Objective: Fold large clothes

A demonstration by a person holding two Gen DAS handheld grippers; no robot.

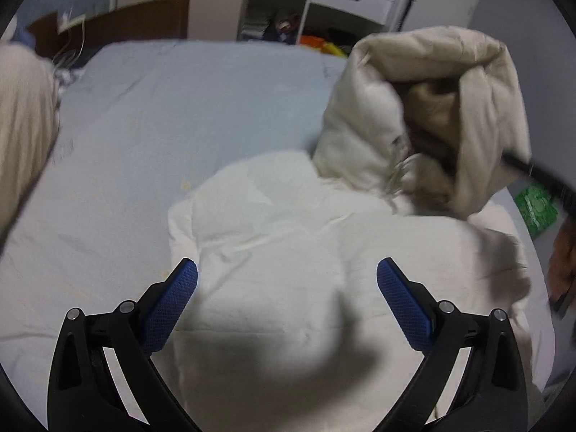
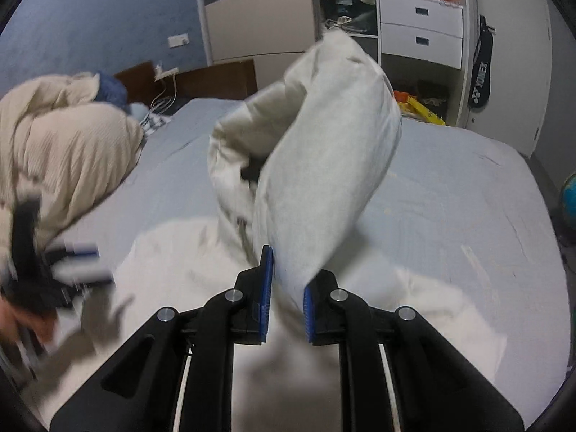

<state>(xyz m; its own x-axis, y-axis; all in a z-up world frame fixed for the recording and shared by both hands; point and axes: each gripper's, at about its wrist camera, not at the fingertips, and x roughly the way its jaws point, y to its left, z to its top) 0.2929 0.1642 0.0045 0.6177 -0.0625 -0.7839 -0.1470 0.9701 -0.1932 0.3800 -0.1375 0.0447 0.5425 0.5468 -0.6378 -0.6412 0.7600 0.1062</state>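
A large white padded coat (image 1: pixel 288 252) lies on the pale blue bed (image 1: pixel 162 115). My left gripper (image 1: pixel 287 280) is open and empty, hovering over the coat's body. My right gripper (image 2: pixel 286 280) is shut on a part of the coat (image 2: pixel 316 151) and holds it lifted above the bed; in the left wrist view this raised part (image 1: pixel 432 108) stands up at the right, with a dark lining showing. My left gripper also shows blurred at the left of the right wrist view (image 2: pixel 72 262).
A cream ribbed garment or quilt (image 2: pixel 61 151) is heaped at the head of the bed. White drawers (image 2: pixel 421 32) and shelves stand beyond the bed's far edge. A green item (image 1: pixel 536 208) lies beside the bed on the right.
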